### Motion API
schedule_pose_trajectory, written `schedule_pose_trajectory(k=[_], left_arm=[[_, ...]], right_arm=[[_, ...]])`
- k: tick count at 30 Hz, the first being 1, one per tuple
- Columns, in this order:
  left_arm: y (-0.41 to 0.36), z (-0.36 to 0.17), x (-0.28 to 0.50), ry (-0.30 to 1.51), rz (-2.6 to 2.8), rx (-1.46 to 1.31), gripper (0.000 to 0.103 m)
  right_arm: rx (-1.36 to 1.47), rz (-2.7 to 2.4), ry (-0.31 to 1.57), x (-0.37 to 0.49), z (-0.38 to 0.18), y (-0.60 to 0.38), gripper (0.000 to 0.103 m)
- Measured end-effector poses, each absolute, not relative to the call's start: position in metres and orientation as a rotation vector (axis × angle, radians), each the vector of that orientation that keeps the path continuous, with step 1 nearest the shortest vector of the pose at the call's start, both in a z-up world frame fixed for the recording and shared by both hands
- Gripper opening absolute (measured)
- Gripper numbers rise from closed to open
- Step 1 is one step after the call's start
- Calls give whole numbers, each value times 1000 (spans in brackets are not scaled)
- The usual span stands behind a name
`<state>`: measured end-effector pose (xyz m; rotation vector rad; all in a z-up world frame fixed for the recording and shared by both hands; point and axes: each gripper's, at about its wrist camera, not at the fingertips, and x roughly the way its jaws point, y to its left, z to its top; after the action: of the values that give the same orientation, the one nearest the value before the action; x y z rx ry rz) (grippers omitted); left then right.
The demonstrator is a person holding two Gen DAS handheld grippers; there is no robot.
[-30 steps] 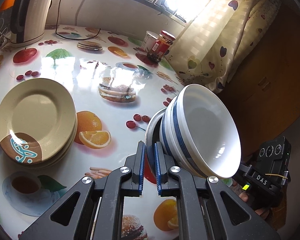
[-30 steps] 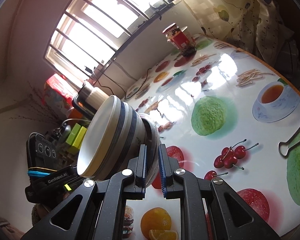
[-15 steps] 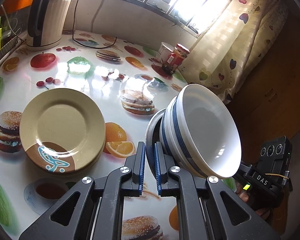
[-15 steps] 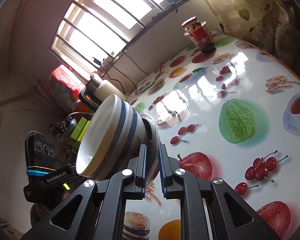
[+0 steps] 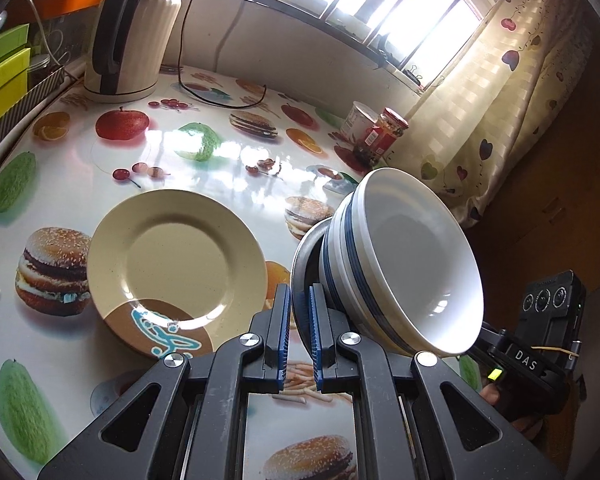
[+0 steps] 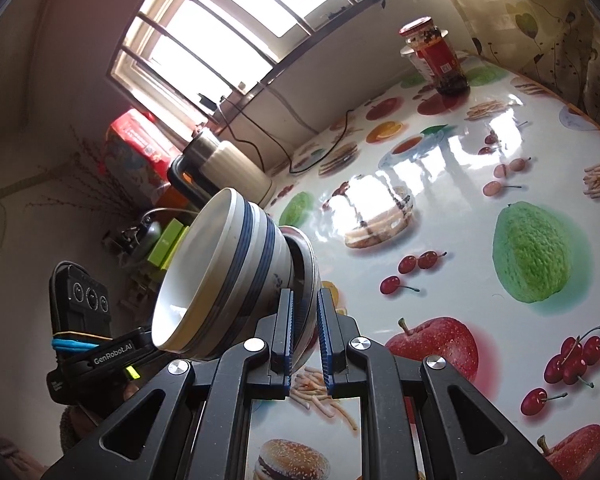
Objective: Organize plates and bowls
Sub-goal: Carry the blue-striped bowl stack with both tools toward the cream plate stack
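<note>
Steel dish [image 5: 302,256] w/ striped bowls [image 5: 404,264] is pinched by both grippers [image 5: 299,334] [image 6: 305,332]; keep it level, lower onto bench [image 5: 228,168] beside plates [image 5: 176,264].

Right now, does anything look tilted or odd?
Yes. The bowls are held in the air on their side, openings sideways, above the table. Both hand-held grippers, left and right, pinch the metal dish beneath them.

Left wrist view: white letters "DAS" on the black camera unit [image 5: 540,344] of the opposite tool. Right wrist view: "GenRobot.AI" printed white on the other black unit [image 6: 96,356]. The red jar's label [image 6: 440,60] is too small to read.
</note>
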<state>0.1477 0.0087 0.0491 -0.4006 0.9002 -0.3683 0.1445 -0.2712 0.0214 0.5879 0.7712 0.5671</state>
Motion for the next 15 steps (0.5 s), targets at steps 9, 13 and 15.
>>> schedule_pose_trajectory(k=[9,13,15], left_arm=[[38,47,154,899,-324,-426,8],[51,47,157,892,-306,-430,8],[56,47,159,891,-297,-429,8]], right_arm=[[570,609,796,162,21,-242,13],[562,623,805,170,21,-227,13],[559,633,811,174,19,-221,13]])
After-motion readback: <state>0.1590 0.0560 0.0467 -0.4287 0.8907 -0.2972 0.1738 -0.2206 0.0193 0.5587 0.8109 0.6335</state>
